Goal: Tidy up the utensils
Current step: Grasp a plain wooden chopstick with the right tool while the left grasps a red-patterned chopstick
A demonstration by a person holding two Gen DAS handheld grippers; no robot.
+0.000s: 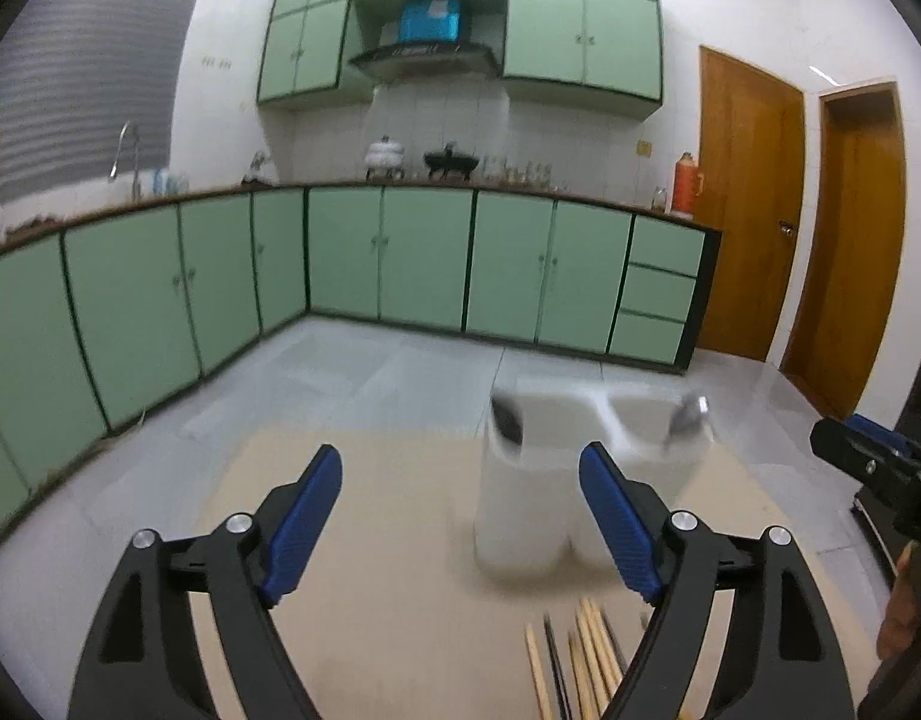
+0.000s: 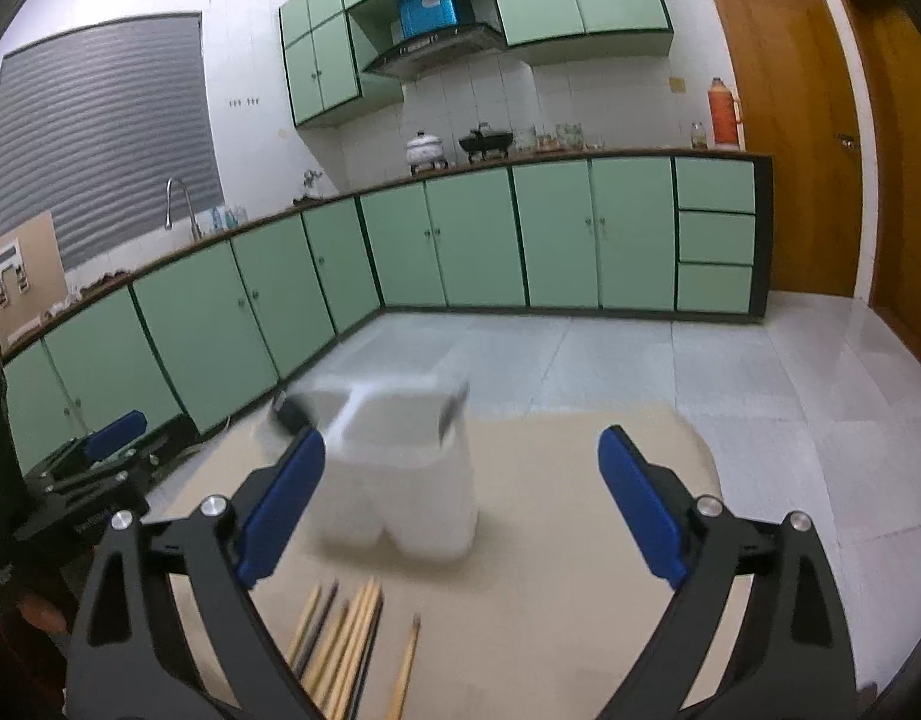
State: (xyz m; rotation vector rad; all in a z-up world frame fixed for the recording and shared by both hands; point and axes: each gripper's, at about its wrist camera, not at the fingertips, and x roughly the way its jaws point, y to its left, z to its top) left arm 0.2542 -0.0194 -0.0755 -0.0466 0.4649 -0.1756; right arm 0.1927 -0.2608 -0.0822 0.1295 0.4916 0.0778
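Observation:
A white two-compartment utensil holder (image 1: 538,492) stands on a beige table (image 1: 370,600); it also shows in the right wrist view (image 2: 406,480). A dark utensil (image 1: 508,417) leans in its left compartment and a metal spoon (image 1: 688,414) in its right. Several wooden and dark chopsticks (image 1: 580,654) lie on the table in front of it, also in the right wrist view (image 2: 340,642). My left gripper (image 1: 460,474) is open and empty above the table, left of the holder's front. My right gripper (image 2: 460,456) is open and empty, above the chopsticks and facing the holder.
The beige table (image 2: 550,600) ends just beyond the holder, with grey floor tiles (image 1: 370,372) behind. Green kitchen cabinets (image 1: 400,258) line the far wall and left side. Wooden doors (image 1: 748,210) stand at the right. The right gripper shows at the left wrist view's edge (image 1: 868,468).

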